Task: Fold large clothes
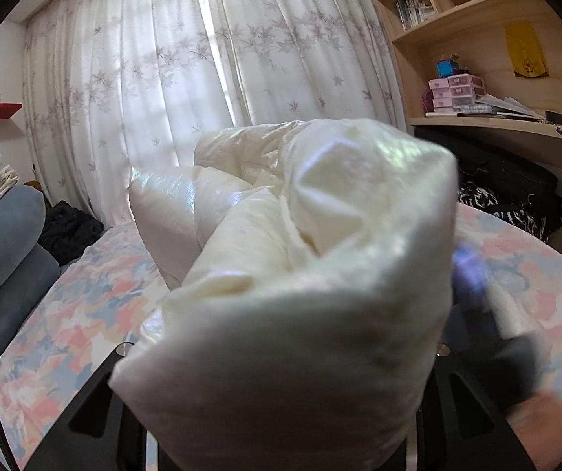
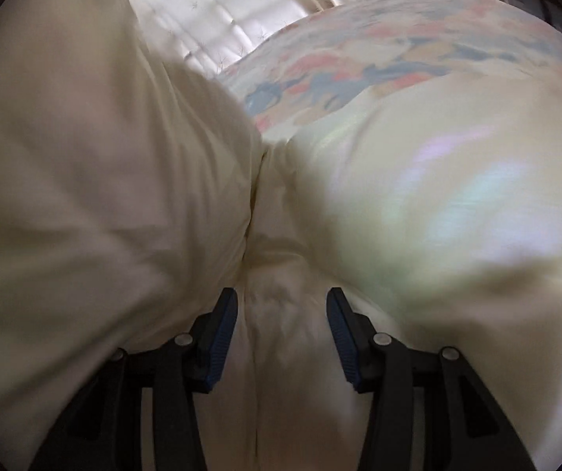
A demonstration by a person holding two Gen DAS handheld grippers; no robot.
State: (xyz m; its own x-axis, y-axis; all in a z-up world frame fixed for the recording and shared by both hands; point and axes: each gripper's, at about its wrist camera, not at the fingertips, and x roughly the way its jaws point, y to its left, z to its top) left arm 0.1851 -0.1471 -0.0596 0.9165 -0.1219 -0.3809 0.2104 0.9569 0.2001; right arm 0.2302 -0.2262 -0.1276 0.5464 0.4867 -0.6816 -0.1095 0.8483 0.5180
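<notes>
A puffy cream-white padded garment [image 1: 300,259] with a pearly sheen fills the left wrist view, lifted above the bed. It bunches over my left gripper [image 1: 281,373] and hides the fingertips; only the black finger bases show at the bottom. In the right wrist view the same garment [image 2: 418,212] fills the frame. My right gripper [image 2: 282,314] has its blue-padded fingers [image 2: 224,337] apart, with a fold of the fabric between them. A blurred shape at the right of the left wrist view [image 1: 477,286] looks like the right gripper.
A bed with a pink and blue floral sheet [image 1: 84,314] lies below. Blue rolled bedding [image 1: 2,259] and dark clothes [image 1: 68,227] sit at its left. Flowered curtains [image 1: 202,59] hang behind. A wooden desk with shelves [image 1: 497,78] stands right.
</notes>
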